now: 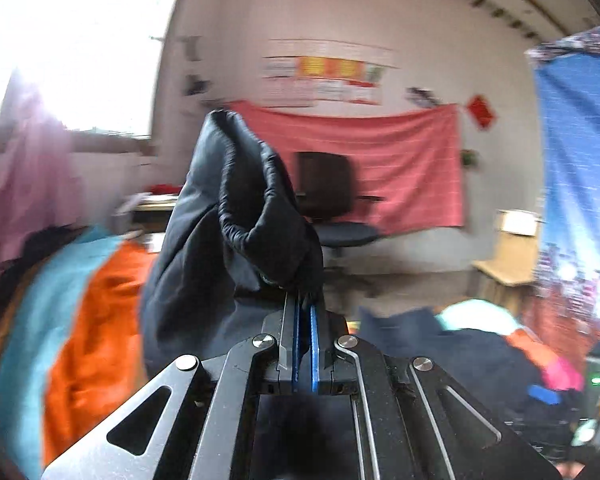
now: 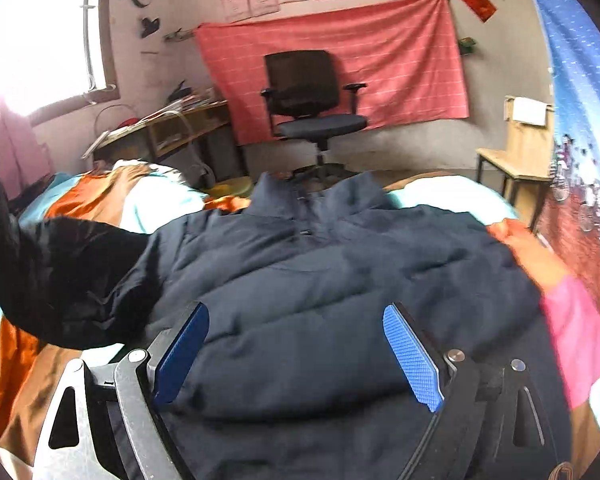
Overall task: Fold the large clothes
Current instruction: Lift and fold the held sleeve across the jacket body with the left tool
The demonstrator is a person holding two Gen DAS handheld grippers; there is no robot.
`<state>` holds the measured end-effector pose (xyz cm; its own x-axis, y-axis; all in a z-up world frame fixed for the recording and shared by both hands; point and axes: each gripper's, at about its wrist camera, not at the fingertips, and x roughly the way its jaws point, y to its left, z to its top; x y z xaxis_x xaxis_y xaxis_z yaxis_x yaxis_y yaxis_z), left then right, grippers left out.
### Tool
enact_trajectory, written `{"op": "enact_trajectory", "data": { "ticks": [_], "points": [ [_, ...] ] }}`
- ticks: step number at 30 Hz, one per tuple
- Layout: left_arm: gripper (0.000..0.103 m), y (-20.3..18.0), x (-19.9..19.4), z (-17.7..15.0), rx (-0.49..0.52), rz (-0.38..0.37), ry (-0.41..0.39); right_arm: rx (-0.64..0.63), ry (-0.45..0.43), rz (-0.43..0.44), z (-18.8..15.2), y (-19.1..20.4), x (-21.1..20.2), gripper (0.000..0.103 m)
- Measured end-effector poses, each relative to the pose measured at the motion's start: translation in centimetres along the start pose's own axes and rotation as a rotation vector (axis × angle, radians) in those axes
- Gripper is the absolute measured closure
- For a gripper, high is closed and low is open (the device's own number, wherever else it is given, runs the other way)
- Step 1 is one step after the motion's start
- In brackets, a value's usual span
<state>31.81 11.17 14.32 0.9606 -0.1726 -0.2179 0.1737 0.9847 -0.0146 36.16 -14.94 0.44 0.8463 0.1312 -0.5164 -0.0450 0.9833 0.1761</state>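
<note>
A: Jacket point(image 2: 320, 280) lies flat on the bed point(image 2: 100, 200), collar toward the chair point(image 2: 312, 96), long axis running collar to hem. Puffy, soft, probably light and slick.

B: Left gripper point(image 1: 305, 312) jaws clamped on the sleeve cuff point(image 1: 252, 208), lifted. Right gripper point(image 2: 296, 356) jaws wide, empty, over the hem. Best held at seams.

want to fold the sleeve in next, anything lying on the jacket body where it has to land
Nothing visible does. The left hand-held gripper is shut on the sleeve, lifted off the bed. The jacket body lies flat with nothing on it; the right hand-held gripper hangs open above its lower part.
</note>
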Motion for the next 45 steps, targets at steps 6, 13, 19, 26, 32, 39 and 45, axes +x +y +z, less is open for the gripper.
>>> {"op": "enact_trajectory", "data": {
  "ticks": [6, 13, 19, 26, 32, 39, 45],
  "points": [
    [0.101, -8.6, 2.2, -0.7, 0.072, -0.198, 0.055, 0.039, -0.008, -0.078, -0.6, -4.6, -3.0, 0.014],
    [0.101, -16.8, 6.4, -3.8, 0.084, -0.396, 0.262, 0.091, 0.008, -0.177, -2.2, -10.3, -5.6, 0.013],
    [0.101, -21.8, 8.7, -7.6, 0.127, -0.428, 0.414, 0.155, 0.027, -0.224, -3.6, -14.5, -6.9, 0.013],
    [0.094, -23.1, 8.8, -11.5, 0.171, -0.448, 0.515, 0.227, 0.049, -0.225, -4.6, -17.4, -7.0, 0.013],
    [0.039, -22.1, 7.5, -12.9, 0.135, -0.540, 0.533, 0.336, 0.061, -0.129, -5.1, -18.8, -6.5, 0.013],
    [0.033, -20.0, 6.1, -13.4, 0.141, -0.536, 0.545, 0.392, 0.059, -0.041, -5.5, -18.8, -6.1, 0.013],
    [0.013, -14.0, 5.3, -13.0, -0.001, -0.430, 0.539, 0.466, 0.109, 0.124, -5.8, -17.9, -4.1, 0.011]
  ]
}}
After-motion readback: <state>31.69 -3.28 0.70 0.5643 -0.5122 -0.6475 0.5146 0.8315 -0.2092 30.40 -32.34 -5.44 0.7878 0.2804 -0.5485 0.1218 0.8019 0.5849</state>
